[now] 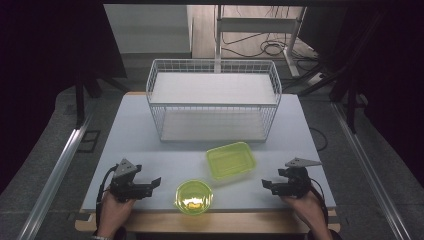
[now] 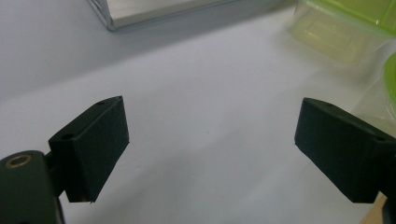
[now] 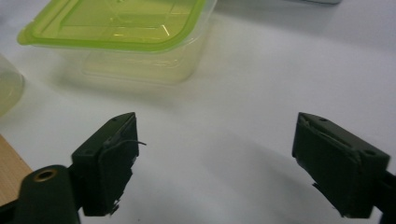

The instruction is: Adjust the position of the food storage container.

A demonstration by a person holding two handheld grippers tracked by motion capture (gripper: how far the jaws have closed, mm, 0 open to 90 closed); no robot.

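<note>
Lying between both grippers (image 1: 156,183) (image 1: 265,185): round container (image 1: 194,197).

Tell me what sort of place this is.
Probably a lab or workshop bench set up for recording, not a kitchen. A white table stands on grey floor, cables trail round a metal stand behind, and a wire rack and two green-lidded containers are laid out.

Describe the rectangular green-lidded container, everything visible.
The rectangular container has a clear, faintly yellowish plastic body and a translucent lime-green lid with a raised rim and rounded corners, as the right gripper view shows. The lid is on. It sits flat on the white table, turned slightly askew, in front of the wire basket and just behind the round container. Neither gripper touches it.
</note>
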